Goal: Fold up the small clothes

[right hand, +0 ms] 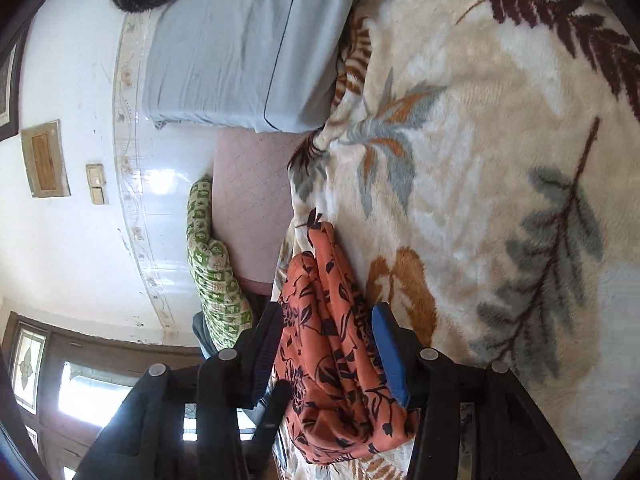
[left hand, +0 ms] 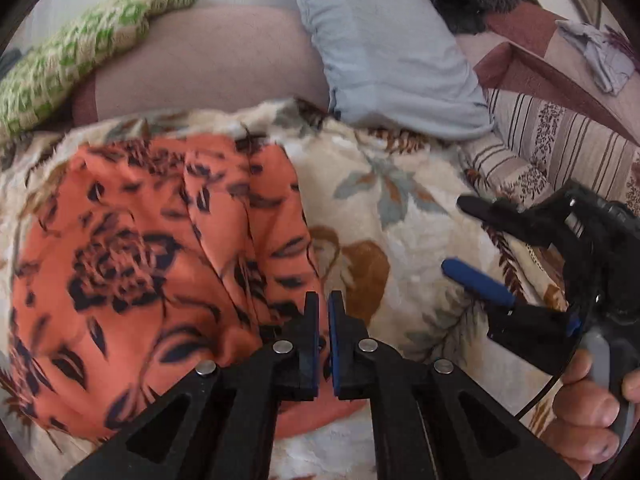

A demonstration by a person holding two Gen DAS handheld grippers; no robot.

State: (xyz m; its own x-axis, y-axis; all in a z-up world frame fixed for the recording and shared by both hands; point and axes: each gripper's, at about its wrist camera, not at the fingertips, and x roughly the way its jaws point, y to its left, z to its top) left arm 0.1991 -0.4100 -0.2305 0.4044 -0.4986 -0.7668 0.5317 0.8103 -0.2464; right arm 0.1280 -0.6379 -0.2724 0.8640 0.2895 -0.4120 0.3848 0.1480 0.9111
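Observation:
An orange garment with a dark floral print (left hand: 132, 264) lies spread on a cream leaf-patterned blanket (left hand: 384, 208). My left gripper (left hand: 323, 302) hangs over the garment's right edge with its jaws almost together; nothing shows between the tips. My right gripper (left hand: 452, 236) is off to the right, open and empty, held by a hand (left hand: 580, 408). In the right wrist view the right gripper (right hand: 328, 316) is open and rolled sideways, with the garment (right hand: 332, 356) seen between its fingers and the blanket (right hand: 500, 200) beyond.
A pale blue pillow (left hand: 384, 52) lies at the bed's head. A green and cream knitted cloth (left hand: 68, 64) lies on the pink mattress (left hand: 208, 60). A striped sheet (left hand: 560, 148) and a grey crumpled cloth (left hand: 600, 56) lie to the right. A white tiled wall (right hand: 80, 220) stands behind.

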